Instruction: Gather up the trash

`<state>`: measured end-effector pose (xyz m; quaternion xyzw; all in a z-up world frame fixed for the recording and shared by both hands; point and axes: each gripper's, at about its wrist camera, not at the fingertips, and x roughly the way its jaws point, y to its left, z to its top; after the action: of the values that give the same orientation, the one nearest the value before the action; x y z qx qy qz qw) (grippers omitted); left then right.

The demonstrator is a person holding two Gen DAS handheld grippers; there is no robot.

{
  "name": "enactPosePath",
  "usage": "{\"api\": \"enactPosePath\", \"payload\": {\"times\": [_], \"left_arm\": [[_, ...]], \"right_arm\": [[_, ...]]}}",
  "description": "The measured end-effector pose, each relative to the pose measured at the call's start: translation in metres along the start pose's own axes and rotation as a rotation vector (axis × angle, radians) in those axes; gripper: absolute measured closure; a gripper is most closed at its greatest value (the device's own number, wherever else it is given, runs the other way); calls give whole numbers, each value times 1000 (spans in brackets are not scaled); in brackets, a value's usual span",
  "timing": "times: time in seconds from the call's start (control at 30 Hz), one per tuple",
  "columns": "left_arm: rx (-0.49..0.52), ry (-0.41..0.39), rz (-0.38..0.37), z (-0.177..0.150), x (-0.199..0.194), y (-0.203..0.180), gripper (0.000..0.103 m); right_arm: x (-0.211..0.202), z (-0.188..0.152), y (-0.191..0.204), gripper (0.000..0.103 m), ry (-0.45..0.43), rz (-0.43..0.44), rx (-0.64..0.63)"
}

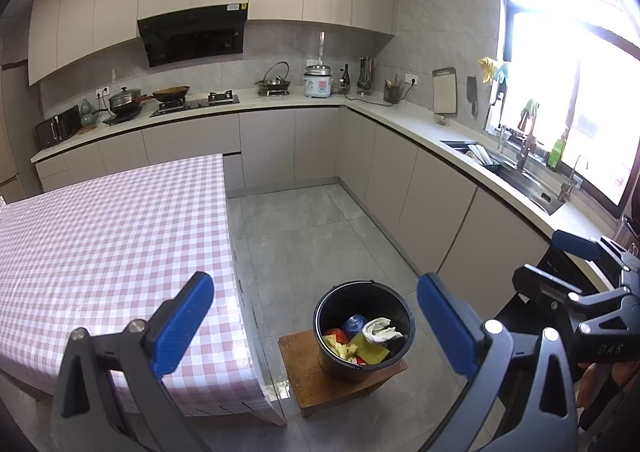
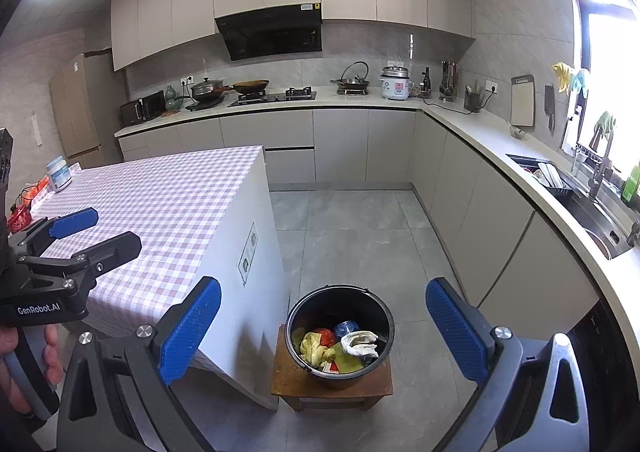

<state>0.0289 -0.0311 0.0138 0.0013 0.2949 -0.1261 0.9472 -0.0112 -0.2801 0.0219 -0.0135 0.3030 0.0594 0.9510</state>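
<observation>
Trash, crumpled wrappers and tissue [image 2: 362, 342], fills the round black plastic bucket [image 2: 340, 300] on a low wooden stool [image 2: 288, 380] beside the checked-cloth bench [image 1: 100, 232]; both hand-held grippers, left [image 1: 316, 328] and right [image 2: 324, 332], hang wide and empty above, likely finished dropping.

You are facing a bucket [image 2: 340, 332] sitting on a low stool [image 2: 332, 382] on the floor, with trash [image 2: 336, 344] lying inside it. To your left the table [image 2: 160, 204] is standing just beside the stool — a jar [image 2: 59, 173] is resting at its far left edge. Behind the table a counter [image 2: 360, 102] is running along the back wall, carrying the stove [image 2: 276, 95] and a rice cooker [image 2: 395, 83]. To your right the counter is turning the corner toward you, holding the sink [image 2: 596, 220] under the window [image 2: 612, 64].
</observation>
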Motion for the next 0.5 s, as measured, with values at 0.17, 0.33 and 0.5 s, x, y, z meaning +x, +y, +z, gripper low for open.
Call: {"api": "enactPosePath", "payload": {"times": [0.17,0.33,0.5], "left_arm": [[5,0,-6,1,-2,-4,1],[13,-2,-11,2,-2,-8,1],[17,5,-11,3,0,-10,1]], "right_arm": [[1,0,-8,0,-1,-2,3],[2,-1,-8,0,0,-2,6],[4,-1,-9,0,1,-2,8]]}}
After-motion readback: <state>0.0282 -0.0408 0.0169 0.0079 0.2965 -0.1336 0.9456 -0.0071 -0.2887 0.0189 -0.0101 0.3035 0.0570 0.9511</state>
